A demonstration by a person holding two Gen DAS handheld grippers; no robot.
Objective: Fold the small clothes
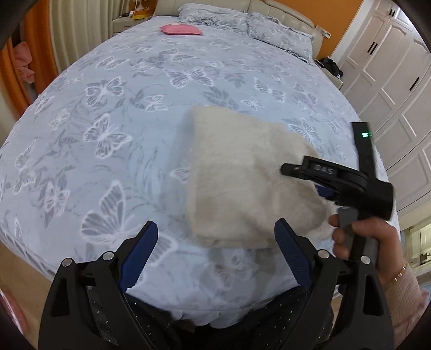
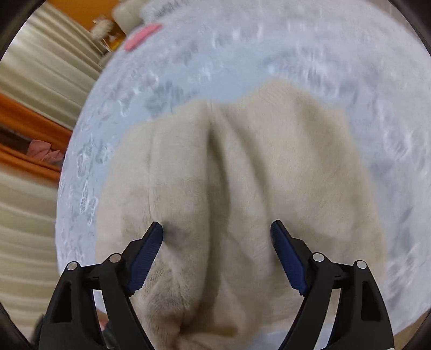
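A cream fleece garment (image 1: 242, 177) lies folded on the butterfly-print bedsheet (image 1: 113, 113), right of centre. My left gripper (image 1: 216, 234) is open and empty, hovering just before the garment's near edge. My right gripper (image 2: 216, 234) is open and sits low over the same garment (image 2: 242, 167), which fills the space between its fingers with a crease running down the middle. In the left wrist view the right gripper (image 1: 296, 169) reaches in from the right, held by a hand, its tip over the garment's right side.
A pink folded item (image 1: 180, 29) lies far up the bed near the pillows (image 1: 242, 18). White wardrobe doors (image 1: 390, 80) stand at the right. Curtains (image 2: 32, 102) and orange walls are to the left. The right wrist view is motion-blurred.
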